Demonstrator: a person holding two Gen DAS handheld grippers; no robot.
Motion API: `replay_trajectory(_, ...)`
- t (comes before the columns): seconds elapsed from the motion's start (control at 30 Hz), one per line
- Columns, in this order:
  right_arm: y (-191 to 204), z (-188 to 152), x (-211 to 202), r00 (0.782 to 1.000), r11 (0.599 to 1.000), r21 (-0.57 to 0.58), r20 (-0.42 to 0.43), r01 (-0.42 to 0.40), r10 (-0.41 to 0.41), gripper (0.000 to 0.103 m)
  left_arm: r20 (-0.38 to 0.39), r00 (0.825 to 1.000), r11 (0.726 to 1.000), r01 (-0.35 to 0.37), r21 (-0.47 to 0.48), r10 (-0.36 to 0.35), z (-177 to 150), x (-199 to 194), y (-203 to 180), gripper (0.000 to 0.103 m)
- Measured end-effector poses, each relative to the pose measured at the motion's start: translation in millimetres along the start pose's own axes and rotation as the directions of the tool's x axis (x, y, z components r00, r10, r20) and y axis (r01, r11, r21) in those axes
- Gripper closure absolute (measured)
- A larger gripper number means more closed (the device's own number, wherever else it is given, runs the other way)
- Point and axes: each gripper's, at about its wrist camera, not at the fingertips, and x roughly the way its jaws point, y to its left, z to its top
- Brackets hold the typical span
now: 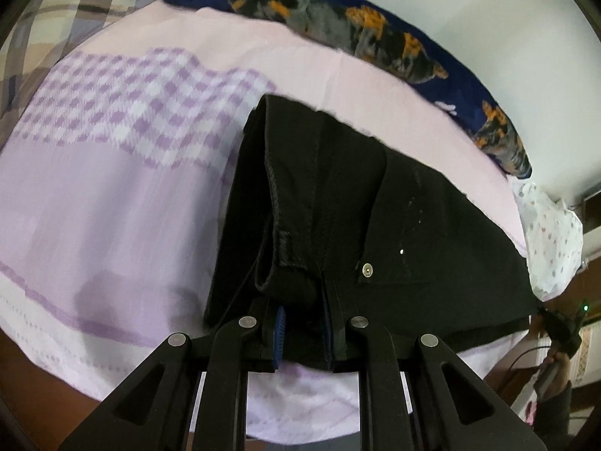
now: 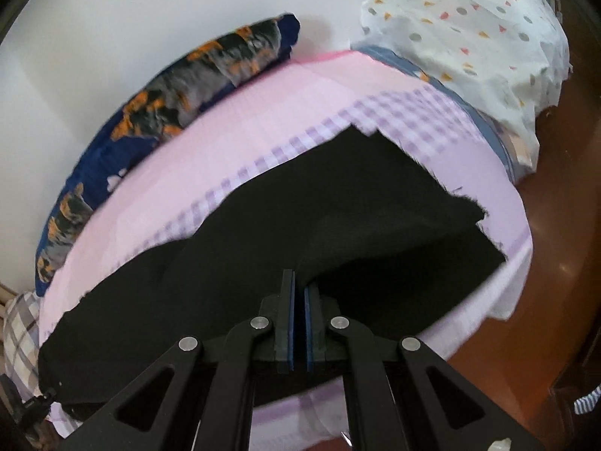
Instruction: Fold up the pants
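Black pants (image 1: 338, 203) lie folded lengthwise on a pink and purple bed sheet (image 1: 112, 195). In the left wrist view my left gripper (image 1: 304, 330) is shut on the waistband end, near a metal snap button (image 1: 367, 270). In the right wrist view the pants (image 2: 338, 210) spread across the sheet (image 2: 233, 143), with the ragged leg hems at the right. My right gripper (image 2: 299, 300) is shut on a fold of the black cloth and lifts it slightly. The right gripper also shows at the far right of the left wrist view (image 1: 559, 323).
A navy blanket with orange and grey print (image 1: 375, 34) lies along the white wall. A white dotted bundle (image 2: 469, 30) sits at the bed's end. A checked pillow (image 1: 56, 18) is at the other end. Brown floor (image 2: 556, 248) borders the bed.
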Motion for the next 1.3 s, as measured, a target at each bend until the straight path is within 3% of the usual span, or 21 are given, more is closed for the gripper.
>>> replay_trajectory(0.2, -8.3, -7.9, 4.0, 1.000, 1.000, 0.007, -0.015, 0.020, -0.020, 0.100, -0.002, 1.000, 1.000, -0.001, 0.019, 0.001, -16.0, -1.6, 3.3, 0.086)
replay_trajectory(0.4, -22.6, -19.2, 27.5, 0.997, 0.998, 0.065, -0.078, 0.007, -0.002, 0.100, 0.011, 0.990, 0.978, -0.140, 0.153, 0.140, -23.1, 3.6, -19.5, 0.081)
replay_trajectory(0.57, -31.0, -18.7, 26.3, 0.995, 0.993, 0.100, -0.074, -0.063, 0.070, 0.099, 0.008, 0.978, 0.962, -0.205, 0.181, 0.207, -28.5, -13.0, -25.0, 0.056)
replay_trajectory(0.73, -35.2, -16.9, 27.8, 0.989, 0.986, 0.121, -0.078, -0.114, 0.124, 0.097, 0.046, 0.956, 0.929, -0.293, 0.226, 0.290, -49.3, -42.8, -31.0, 0.056)
replay_trajectory(0.9, -45.3, -12.2, 31.8, 0.982, 0.972, 0.176, -0.081, -0.156, 0.173, 0.094, 0.118, 0.981, 0.927, -0.183, 0.329, 0.152, -56.9, -59.5, -82.7, 0.056)
replay_trajectory(1.0, -53.4, -10.1, 33.7, 0.978, 0.962, 0.212, -0.080, -0.175, 0.195, 0.094, 0.088, 0.996, 0.893, -0.071, 0.445, 0.035, -54.9, -41.6, -137.6, 0.056)
replay_trajectory(1.13, -58.2, -7.0, 34.1, 0.974, 0.956, 0.227, -0.079, -0.188, 0.211, 0.096, -0.029, 0.995, 0.811, 0.091, 0.578, -0.091, -57.0, 1.5, -217.6, 0.055)
replay_trajectory(1.3, -56.4, -1.0, 26.0, 0.970, 0.948, 0.236, -0.070, -0.212, 0.234, 0.097, -0.131, 0.983, 0.678, 0.186, 0.711, -0.132, -71.8, 46.8, -295.1, 0.055)
